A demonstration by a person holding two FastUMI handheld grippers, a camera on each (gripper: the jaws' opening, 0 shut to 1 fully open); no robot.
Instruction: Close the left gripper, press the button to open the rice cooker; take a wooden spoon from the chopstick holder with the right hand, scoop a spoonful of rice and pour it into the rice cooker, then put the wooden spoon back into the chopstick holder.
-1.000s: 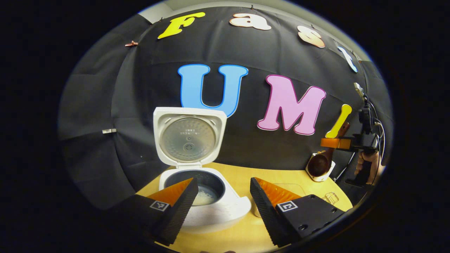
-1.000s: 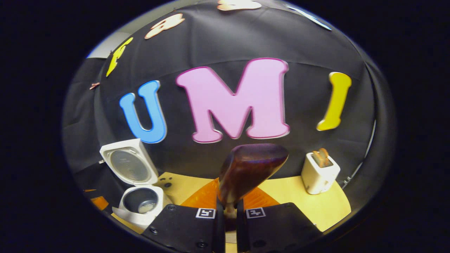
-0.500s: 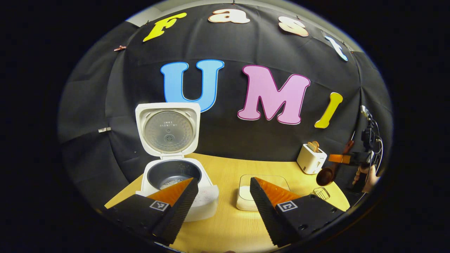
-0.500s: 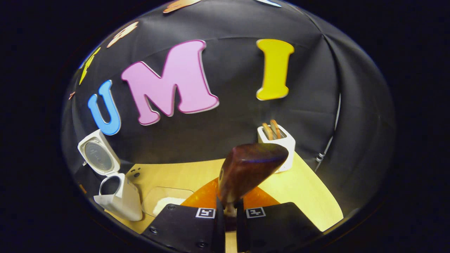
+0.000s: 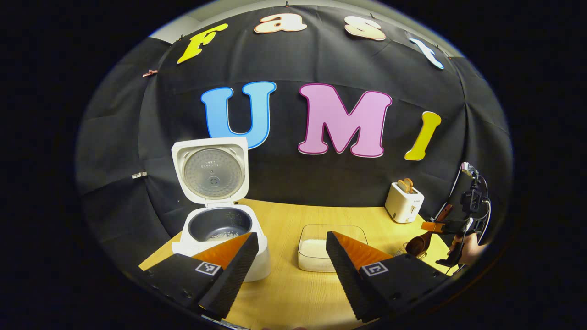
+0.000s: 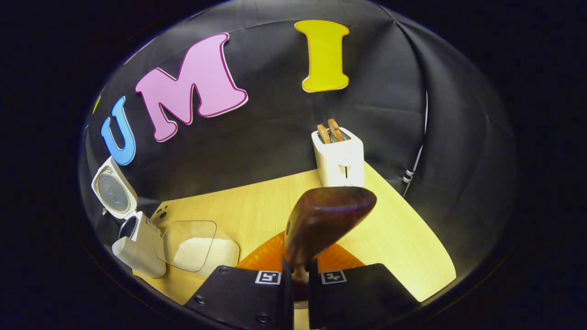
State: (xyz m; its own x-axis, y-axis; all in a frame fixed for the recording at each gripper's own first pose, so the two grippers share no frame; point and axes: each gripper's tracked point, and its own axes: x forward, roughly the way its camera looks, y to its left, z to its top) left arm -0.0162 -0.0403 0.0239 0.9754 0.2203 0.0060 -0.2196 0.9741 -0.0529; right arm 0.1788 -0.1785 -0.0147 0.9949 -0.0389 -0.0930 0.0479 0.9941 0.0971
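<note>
Wooden spoon (image 6: 328,217) is pinched by its handle in the right tool (image 6: 300,275), its bowl sticking up in front over the surface (image 6: 403,247), so the step in hand looks like putting it back. The rice cooker (image 5: 215,224) stands open with some rice in its pot, beside the clear rice dish (image 5: 321,247). Next the spoon must go handle-down into the chopstick holder (image 5: 402,250), a wire basket I can barely make out beside it, while the left tool (image 5: 291,256) waits with its fingers spread wide and nothing in them.
</note>
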